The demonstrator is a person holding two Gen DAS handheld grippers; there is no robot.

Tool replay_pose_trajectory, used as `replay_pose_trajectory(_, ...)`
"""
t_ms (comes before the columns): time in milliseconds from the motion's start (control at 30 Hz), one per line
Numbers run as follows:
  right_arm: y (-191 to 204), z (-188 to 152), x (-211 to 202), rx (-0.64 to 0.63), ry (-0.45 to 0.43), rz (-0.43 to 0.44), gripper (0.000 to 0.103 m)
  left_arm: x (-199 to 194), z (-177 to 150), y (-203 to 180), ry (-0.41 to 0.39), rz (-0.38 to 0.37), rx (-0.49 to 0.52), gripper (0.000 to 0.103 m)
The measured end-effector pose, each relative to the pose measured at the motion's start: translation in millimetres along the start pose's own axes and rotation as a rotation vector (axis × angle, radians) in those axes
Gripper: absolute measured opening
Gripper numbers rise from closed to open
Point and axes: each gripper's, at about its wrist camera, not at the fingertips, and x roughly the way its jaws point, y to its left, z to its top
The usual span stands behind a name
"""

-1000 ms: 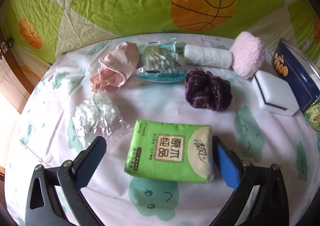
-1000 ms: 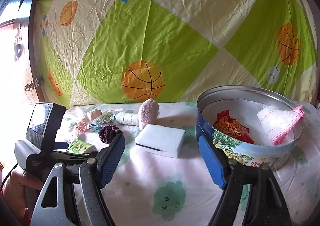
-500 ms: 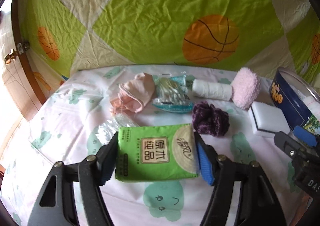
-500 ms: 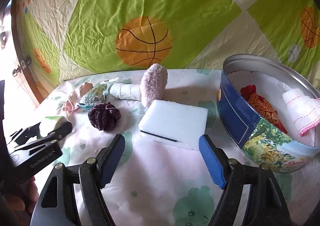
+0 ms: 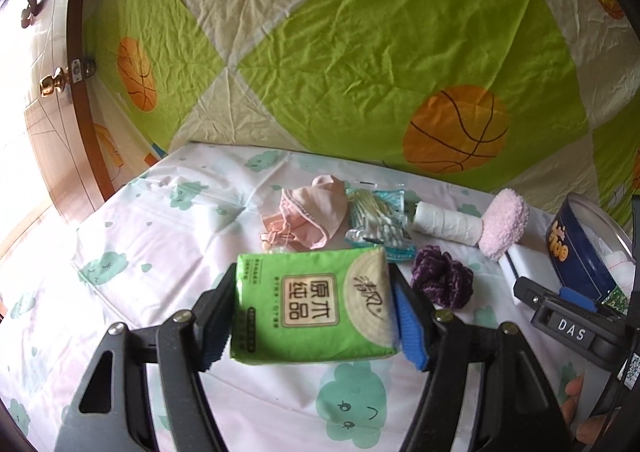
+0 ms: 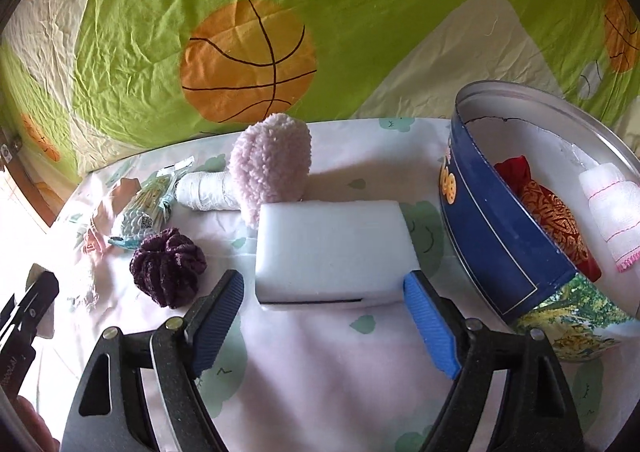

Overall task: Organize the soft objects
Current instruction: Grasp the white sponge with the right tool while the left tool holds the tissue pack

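Observation:
My left gripper [image 5: 314, 316] is shut on a green tissue pack [image 5: 316, 308] and holds it above the table. My right gripper [image 6: 324, 316] is open, its fingers either side of the near end of a white sponge block [image 6: 334, 248]. A blue round tin [image 6: 508, 228] at the right holds a red pouch [image 6: 554, 219] and a white cloth with pink trim [image 6: 612, 203]. A purple scrunchie [image 6: 168, 266], a pink fluffy puff [image 6: 272, 165], a white roll [image 6: 204, 189], a cotton swab packet [image 5: 374, 217] and a pink cloth [image 5: 310, 213] lie on the table.
The table has a white cloth with green cloud prints [image 5: 160, 236]. A green and cream sheet with basketballs [image 5: 360, 51] hangs behind it. A wooden door [image 5: 52, 91] is at the left. The right gripper's body [image 5: 572, 328] shows at the left wrist view's right edge.
My left gripper closed on the tissue pack and lifted it off the table. My right gripper moved forward and down, its open fingers now around the sponge's near end.

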Motion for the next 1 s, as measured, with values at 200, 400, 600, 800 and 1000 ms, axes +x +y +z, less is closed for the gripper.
replay_pose_trajectory(200, 7.1, 14.6, 15.0, -0.025, 0.05, -0.04, 0.092, -3.2, 0.6, -2.1, -0.019, 0.005, 0.014, 0.069)
replay_pose_trajectory(400, 9.0, 14.6, 33.3, -0.083, 0.081, -0.174, 0.088, 0.9, -0.1, -2.5, -0.005, 0.01, 0.022, 0.069)
replay_pose_trajectory(600, -18.1, 10.2, 5.4, -0.034, 0.028, -0.022, 0.034, 1.7, -1.6, -6.2, -0.005, 0.006, 0.039, 0.069)
replay_pose_trajectory(800, -33.6, -12.0, -41.9, -0.033, -0.082, 0.213, 0.029, -2.9, -3.0, -8.6, -0.036, -0.006, 0.05, 0.069)
replay_pose_trajectory(1000, -37.4, -31.2, -99.6, -0.062, -0.235, 0.29, 0.029, -16.3, -7.5, -20.4, -0.113, -0.028, 0.091, 0.069)
